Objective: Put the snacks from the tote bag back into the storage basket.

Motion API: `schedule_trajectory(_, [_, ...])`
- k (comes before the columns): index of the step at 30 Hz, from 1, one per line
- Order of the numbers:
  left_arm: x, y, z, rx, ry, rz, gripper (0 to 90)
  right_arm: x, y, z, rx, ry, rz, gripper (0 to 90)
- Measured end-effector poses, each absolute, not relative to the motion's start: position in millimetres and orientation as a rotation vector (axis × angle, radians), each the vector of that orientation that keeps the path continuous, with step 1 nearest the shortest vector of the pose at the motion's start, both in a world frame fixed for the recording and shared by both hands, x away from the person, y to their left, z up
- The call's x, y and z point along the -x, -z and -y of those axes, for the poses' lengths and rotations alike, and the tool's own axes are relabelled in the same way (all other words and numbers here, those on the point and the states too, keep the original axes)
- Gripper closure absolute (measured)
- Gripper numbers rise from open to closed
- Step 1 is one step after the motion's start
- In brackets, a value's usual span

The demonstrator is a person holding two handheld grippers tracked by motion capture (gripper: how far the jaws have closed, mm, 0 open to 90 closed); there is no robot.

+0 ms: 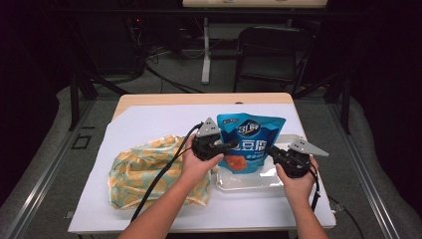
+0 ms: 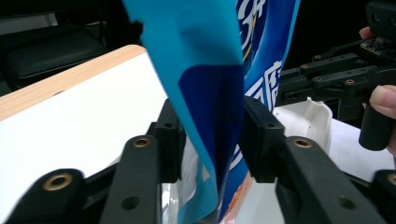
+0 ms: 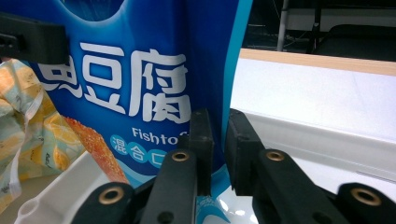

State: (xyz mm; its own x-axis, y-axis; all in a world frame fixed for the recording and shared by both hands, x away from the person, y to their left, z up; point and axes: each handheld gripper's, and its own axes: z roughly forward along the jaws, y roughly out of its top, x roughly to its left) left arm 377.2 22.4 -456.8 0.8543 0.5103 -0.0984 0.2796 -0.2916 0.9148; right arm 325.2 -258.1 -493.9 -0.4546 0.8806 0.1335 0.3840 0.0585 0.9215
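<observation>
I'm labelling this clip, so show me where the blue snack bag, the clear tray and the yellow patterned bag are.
blue snack bag (image 1: 250, 142), high view, on its printed front.
clear tray (image 1: 249, 182), high view, on its near rim.
yellow patterned bag (image 1: 137, 172), high view, on its middle.

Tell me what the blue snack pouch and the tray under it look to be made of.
Blue snack pouch: thin glossy printed plastic film, judging by its sheen and folded edge. Tray: clear, stiff, shiny plastic, probably moulded; the white sheet shows through it.
</observation>
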Motion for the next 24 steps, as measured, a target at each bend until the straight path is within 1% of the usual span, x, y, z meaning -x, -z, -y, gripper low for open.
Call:
schedule_trajectory(5, [-378, 458, -25, -1.865, -0.244, -0.605, 55.2, -327, 495, 258, -1.266, -1.399, -1.856, 77.5])
schedule_trajectory(9, [-379, 460, -27, -1.866, -0.240, -0.618, 52.5, -327, 495, 260, -1.264, -1.388, -1.862, 74.9])
schedule_trajectory(17, [-379, 459, -31, -1.851, -0.243, -0.624, 48.3, -326, 495, 261, -1.257, -1.368, -1.847, 66.3])
schedule_trajectory(24, [-376, 455, -34, -1.841, -0.251, -0.624, 45.3, -324, 494, 260, -1.248, -1.352, -1.851, 65.0])
